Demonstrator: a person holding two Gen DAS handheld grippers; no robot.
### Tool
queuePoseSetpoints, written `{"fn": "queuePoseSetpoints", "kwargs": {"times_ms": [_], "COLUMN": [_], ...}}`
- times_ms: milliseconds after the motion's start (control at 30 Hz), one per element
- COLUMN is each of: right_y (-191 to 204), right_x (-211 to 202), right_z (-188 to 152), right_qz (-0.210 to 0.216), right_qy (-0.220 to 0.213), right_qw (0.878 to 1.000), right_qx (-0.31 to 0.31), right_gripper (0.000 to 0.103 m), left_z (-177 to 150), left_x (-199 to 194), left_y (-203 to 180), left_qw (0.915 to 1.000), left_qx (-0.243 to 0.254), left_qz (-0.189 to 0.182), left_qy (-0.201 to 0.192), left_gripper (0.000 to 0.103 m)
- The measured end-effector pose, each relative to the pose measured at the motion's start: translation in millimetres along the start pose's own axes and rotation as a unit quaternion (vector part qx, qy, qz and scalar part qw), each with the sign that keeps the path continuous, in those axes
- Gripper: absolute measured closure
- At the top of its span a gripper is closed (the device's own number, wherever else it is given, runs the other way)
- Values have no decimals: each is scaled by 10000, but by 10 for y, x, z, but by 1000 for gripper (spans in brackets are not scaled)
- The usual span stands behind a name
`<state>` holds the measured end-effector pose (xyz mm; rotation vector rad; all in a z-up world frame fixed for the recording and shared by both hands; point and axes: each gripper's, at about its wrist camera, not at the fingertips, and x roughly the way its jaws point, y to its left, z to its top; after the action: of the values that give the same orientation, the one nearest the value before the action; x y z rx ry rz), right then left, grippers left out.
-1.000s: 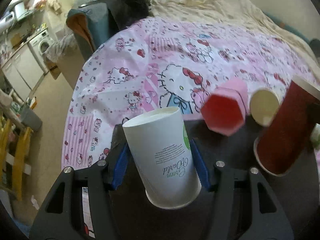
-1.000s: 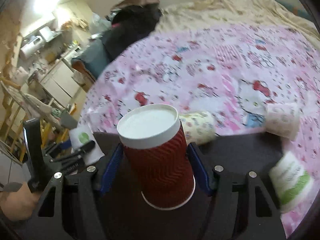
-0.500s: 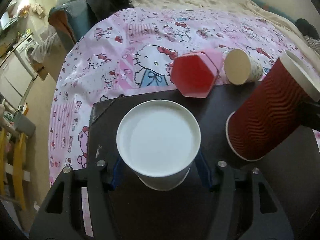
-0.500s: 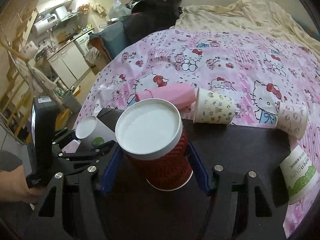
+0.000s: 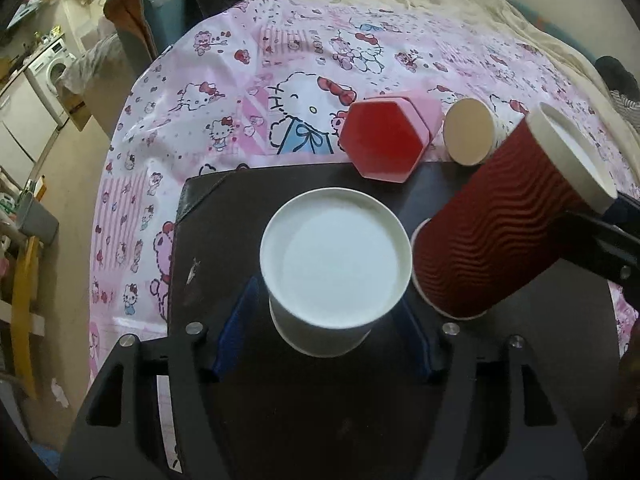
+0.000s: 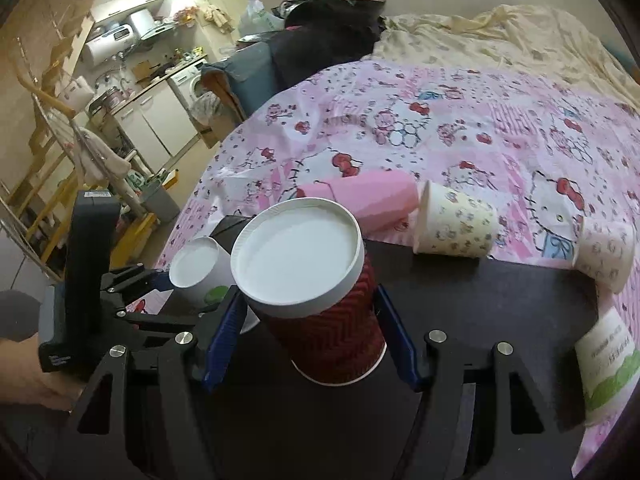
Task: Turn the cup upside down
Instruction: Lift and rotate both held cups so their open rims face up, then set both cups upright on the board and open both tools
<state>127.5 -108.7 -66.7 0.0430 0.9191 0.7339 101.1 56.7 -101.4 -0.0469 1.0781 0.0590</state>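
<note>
The white paper cup [image 5: 335,272] sits centre frame in the left wrist view, on the dark square mat [image 5: 224,216]; the ribbed red paper cup [image 5: 496,232] leans just right of it; the pink hexagonal cup [image 5: 384,142] and small patterned paper cup [image 5: 469,137] lie above, at the mat's far edge; the pink cartoon-print cloth [image 5: 240,80] spreads beyond.

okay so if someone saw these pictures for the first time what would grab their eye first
Two cups held side by side over the dark mat: the white cup between the left gripper fingers, the ribbed red cup in the right gripper. Behind them, a pink hexagonal cup lies on the Hello Kitty cloth.
</note>
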Motion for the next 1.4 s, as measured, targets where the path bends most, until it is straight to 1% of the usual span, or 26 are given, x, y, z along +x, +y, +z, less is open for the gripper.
{"fn": "queuePoseSetpoints", "kwargs": {"times_ms": [100, 133, 200, 300, 433, 500, 600, 667, 733, 767, 800, 867, 900, 967, 1000, 1067, 1133, 1333, 1400], "right_y": [26, 27, 12, -32, 6, 37, 52, 85, 111, 134, 160, 192, 209, 242, 253, 260, 252, 213, 211], "right_x": [20, 17, 9, -25, -185, -291, -426, -544, -645, -703, -755, -866, -919, -1027, -1067, -1151, -1220, -1247, -1244], "right_z": [12, 11, 0, 0, 16, 9, -46, -92, -127, -153, -181, -240, -268, -329, -353, -402, -443, -496, -505], "right_qz": [97, 127, 262, 367, 260, 186, 140, 31, -123, -261, -396, -490, -551, -678, -733, -899, -997, -1250, -1295], "right_qy": [11, 22, 59, 150, 15, -59, -91, -130, -231, -295, -353, -483, -533, -642, -682, -760, -840, -876, -881], "right_qw": [10000, 9999, 9996, 9988, 9993, 9996, 9993, 9992, 9988, 9984, 9977, 9965, 9957, 9942, 9934, 9912, 9891, 9848, 9843], "right_qx": [4, 22, 97, 302, 266, 221, 336, 377, 405, 415, 418, 480, 512, 540, 554, 604, 684, 828, 813], "right_gripper": [34, 32, 32, 15, 14, 14, 13, 13, 12, 11, 11, 10, 9, 8, 8, 7, 3, 3, 3], "left_z": [-23, -31, -36, -50, -93, -110, -132, -156, -192, -202, -220, -251, -261, -281, -290, -295, -302, -349, -348], "left_x": [-50, -80, -126, -211, -383, -471, -626, -743, -863, -903, -959, -1075, -1113, -1191, -1227, -1261, -1266, -1257, -1261], "left_y": [32, 45, 56, 47, 20, 36, 62, 71, 77, 77, 76, 68, 64, 65, 64, 50, 26, -8, -24], "left_qw": [9999, 9998, 9996, 9992, 9991, 9987, 9980, 9973, 9966, 9961, 9955, 9937, 9930, 9913, 9902, 9890, 9891, 9880, 9876], "left_qx": [-136, -189, -257, -336, -322, -403, -468, -476, -489, -495, -489, -457, -442, -446, -461, -462, -418, -552, -519], "left_qz": [-54, -85, -131, -195, -182, -201, -253, -274, -196, -183, -161, -97, -89, -46, -58, -124, -189, -114, -110], "left_qy": [-1, -29, -56, -45, -203, -252, -353, -490, -641, -705, -800, -1020, -1088, -1234, -1317, -1398, -1400, -1440, -1477], "left_gripper": [39, 39, 39, 39, 39, 39, 39, 39, 36, 30, 28, 26, 21, 13, 12, 11, 11, 11, 11]}}
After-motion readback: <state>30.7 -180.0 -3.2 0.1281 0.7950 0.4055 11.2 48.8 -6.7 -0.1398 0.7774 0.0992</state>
